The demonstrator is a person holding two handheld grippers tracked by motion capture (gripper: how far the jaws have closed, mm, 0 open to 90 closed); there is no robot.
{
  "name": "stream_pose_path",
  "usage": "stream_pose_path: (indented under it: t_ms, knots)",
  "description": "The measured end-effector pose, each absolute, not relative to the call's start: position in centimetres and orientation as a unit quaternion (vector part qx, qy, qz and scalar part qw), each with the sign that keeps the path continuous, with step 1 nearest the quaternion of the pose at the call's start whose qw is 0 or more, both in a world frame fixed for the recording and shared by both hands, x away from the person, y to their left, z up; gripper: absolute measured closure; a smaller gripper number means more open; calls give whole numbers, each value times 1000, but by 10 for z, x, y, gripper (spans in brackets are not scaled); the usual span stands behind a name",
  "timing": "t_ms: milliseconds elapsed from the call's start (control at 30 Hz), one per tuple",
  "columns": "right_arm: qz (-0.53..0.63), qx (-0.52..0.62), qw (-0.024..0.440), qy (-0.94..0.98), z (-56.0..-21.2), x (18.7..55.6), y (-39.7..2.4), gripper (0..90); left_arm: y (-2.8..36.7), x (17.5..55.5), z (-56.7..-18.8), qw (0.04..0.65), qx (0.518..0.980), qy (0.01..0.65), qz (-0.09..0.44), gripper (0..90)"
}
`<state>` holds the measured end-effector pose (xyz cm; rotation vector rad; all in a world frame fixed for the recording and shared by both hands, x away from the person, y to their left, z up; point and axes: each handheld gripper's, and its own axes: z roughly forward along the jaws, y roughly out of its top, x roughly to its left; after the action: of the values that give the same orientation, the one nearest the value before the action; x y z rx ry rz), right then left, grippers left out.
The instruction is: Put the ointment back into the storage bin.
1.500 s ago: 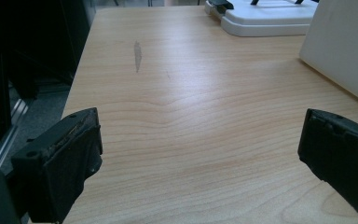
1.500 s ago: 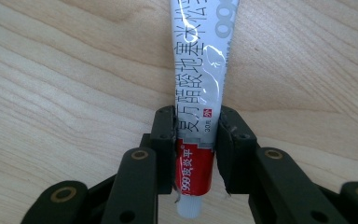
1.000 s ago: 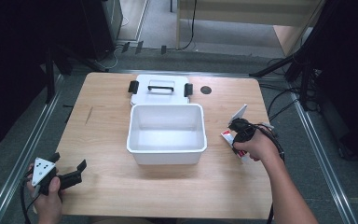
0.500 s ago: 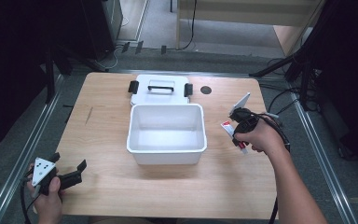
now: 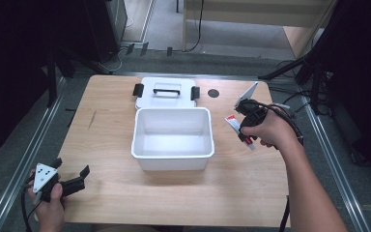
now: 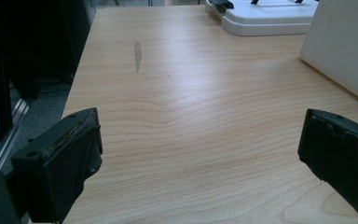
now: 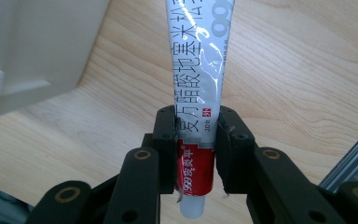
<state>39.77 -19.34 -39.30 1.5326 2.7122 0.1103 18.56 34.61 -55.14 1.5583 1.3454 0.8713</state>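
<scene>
White tub (image 5: 173, 155) sits mid-table (image 5: 111, 135), open and empty, its lid (image 5: 166, 92) lying flat just behind it. My right gripper (image 7: 196, 140) has its fingers (image 7: 165, 140) clamped on a tube (image 7: 198, 88) near the cap end, red band between the pads, silver body sticking out past them. From above the tube (image 5: 236, 128) is lifted off the table, just right of the tub. Left gripper (image 5: 70, 186) rests at the near-left table corner, fingers (image 6: 60, 172) wide, nothing between them.

My read: carry step, tube likely bound for the tub. Next move needs a short shift left over the rim, then lower and release inside.

Count: one tub, one lid, one tube, two grippers.
</scene>
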Motion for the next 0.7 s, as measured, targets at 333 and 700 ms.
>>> stream_pose_path:
  t_ms: [333, 700]
  knots:
    - [52, 477, 16, 877, -364, 398, -172, 729, 346, 186, -552, 439, 625, 542, 351, 3]
    - [71, 454, 9, 888, -354, 397, -145, 728, 346, 186, -551, 438, 626, 541, 351, 3]
